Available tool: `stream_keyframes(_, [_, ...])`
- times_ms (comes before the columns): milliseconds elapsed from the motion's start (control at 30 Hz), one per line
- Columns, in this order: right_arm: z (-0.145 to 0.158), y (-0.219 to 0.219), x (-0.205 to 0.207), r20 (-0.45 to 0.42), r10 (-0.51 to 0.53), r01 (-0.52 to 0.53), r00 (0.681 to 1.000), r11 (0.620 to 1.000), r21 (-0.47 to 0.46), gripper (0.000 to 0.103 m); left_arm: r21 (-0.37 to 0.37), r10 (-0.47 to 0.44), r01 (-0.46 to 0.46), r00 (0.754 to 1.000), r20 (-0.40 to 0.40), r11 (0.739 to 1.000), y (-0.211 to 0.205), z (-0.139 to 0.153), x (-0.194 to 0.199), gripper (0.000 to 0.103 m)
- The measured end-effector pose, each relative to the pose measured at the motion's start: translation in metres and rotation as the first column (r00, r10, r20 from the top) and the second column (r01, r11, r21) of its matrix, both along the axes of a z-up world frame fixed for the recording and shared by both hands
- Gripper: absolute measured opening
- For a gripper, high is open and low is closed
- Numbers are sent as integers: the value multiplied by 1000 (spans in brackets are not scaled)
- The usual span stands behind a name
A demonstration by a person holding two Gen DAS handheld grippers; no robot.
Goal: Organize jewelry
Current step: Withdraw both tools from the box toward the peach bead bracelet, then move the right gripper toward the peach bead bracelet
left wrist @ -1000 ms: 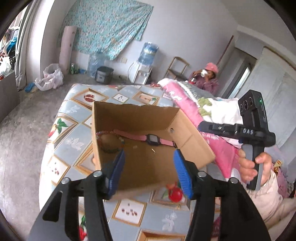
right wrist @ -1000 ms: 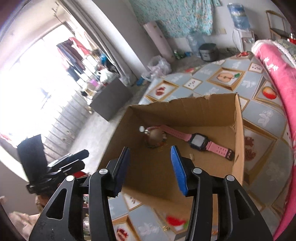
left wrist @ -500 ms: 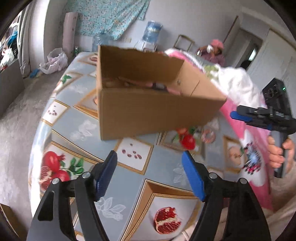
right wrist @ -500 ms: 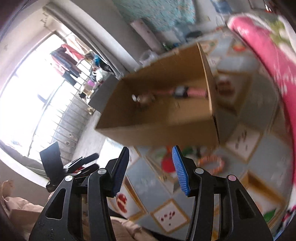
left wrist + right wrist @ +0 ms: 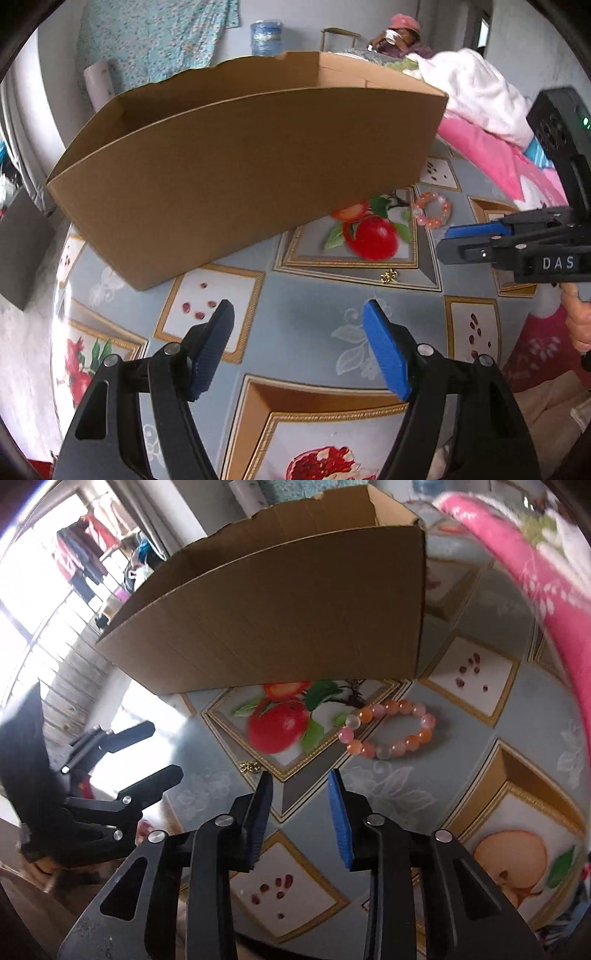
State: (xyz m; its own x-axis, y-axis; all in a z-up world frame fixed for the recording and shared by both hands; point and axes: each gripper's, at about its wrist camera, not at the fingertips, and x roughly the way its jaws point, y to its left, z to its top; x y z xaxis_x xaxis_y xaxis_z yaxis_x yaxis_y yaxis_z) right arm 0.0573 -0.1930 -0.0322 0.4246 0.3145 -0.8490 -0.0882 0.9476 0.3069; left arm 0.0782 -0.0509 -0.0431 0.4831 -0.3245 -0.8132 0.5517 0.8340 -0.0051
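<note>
1. At far left, seen from my right wrist camera, my left gripper (image 5: 159,753) hovers above the patterned bedspread (image 5: 461,760), near its left edge. Its jaws stand wide apart with nothing between them.
2. From its own camera the left gripper (image 5: 297,345) points down at a bare stretch of bedspread (image 5: 306,295) in front of the box; only the printed pattern lies between its blue pads.
3. The cardboard box (image 5: 236,162) stands open-topped on the bedspread, toward the far side. From this low angle I cannot see inside it.
4. Just in front of the box, beside the printed red apple, a small gold trinket (image 5: 388,275) lies on the cloth. In the right wrist view that gold trinket (image 5: 250,766) sits just left of and beyond my right gripper's left fingertip, not touching it. It is too small for me to say what it is.
5. My right gripper (image 5: 301,799) has its jaws narrowing at this moment, with nothing between the pads. In the left view the right gripper (image 5: 448,243) enters from the right edge, its tips above the cloth.
6. A pink and orange bead bracelet (image 5: 389,731) lies flat on the bedspread, right of the apple print, near the box's front right corner, beyond my right gripper and apart from it.
7. Along the right edge, a pink blanket (image 5: 535,561) is heaped on the bed.
</note>
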Motion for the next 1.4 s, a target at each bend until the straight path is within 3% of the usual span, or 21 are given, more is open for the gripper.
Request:
stream_keyframes(200, [-5,9,5,2,5,-5,1000,999,-40,27,53,7,-6,1000,-18,999,-18,-4,9,70])
stream_keyframes(400, [-11,1,3,-13,-26,26,1000,999,-32,28,4,-17,17,1000,-14,1000,-28,-5,14,70])
stream_keyframes(667, [-10,-21,0,-4,-49,49,999,999,-5,28,-82,-156,156,988,5,984,-49,-5,5,48])
stream_keyframes(733, [-10,-27,-3,-3,-50,50,999,999,4,28,-93,-173,172,985,-8,981,-53,-7,5,39])
stream_keyframes(900, [-8,-40,-4,1,-55,55,998,998,24,28,-125,-199,192,979,-46,974,-58,-14,5,28])
stream_keyframes(1167, [-4,-53,-6,2,-68,68,998,996,52,28,-112,-204,200,979,-25,973,-60,-17,5,17])
stream_keyframes(1300, [-4,-58,-7,3,-68,67,998,996,54,28,-74,-210,210,978,5,975,-64,-17,1,3])
stream_keyframes(1400, [-2,-60,-8,3,-69,69,998,996,52,28,-71,-212,213,977,21,974,-63,-18,-2,2])
